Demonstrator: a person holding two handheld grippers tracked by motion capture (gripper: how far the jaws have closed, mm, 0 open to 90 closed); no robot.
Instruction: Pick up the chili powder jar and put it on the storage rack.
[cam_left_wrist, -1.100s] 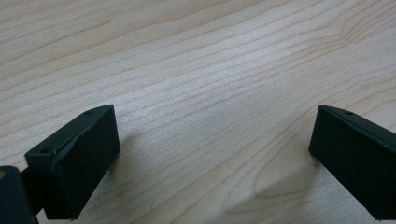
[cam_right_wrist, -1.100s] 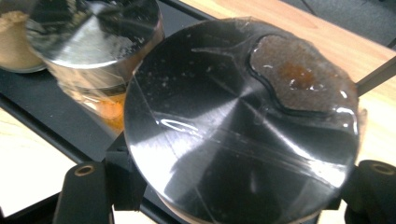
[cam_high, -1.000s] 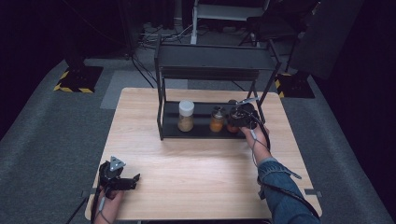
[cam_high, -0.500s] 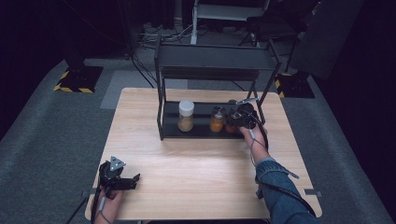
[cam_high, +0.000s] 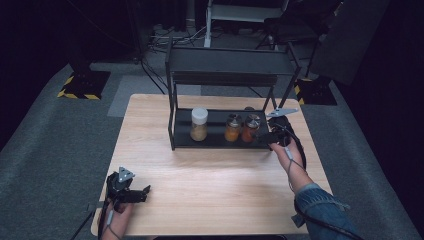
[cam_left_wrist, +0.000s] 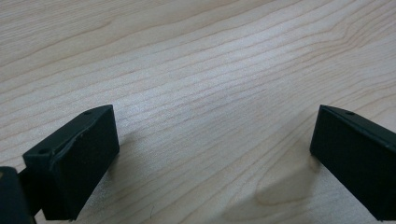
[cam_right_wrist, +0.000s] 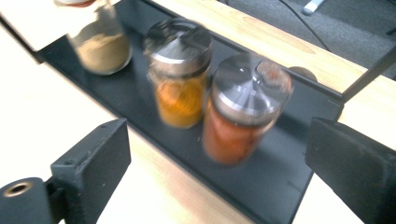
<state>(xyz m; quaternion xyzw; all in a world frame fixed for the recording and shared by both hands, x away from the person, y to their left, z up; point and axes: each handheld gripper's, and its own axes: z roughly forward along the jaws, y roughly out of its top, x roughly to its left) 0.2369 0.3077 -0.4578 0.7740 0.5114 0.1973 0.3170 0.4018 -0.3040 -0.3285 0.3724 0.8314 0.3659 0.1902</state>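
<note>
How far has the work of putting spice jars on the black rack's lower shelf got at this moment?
Done: three jars stand on the rack's lower shelf: the white-lidded jar, the orange jar and the red jar. In hand: nothing; the right gripper has just been opening, clear of the red jar. The left gripper rests open. Left: nothing obvious.

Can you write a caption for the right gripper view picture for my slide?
Open right gripper facing the red spice jar beside the orange spice jar on the black shelf.

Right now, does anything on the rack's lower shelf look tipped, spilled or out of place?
Nothing stands out. The three jars, white-lidded, orange and red, stand upright on the shelf, lids on, no spill. The right gripper is open beside the red jar.
</note>
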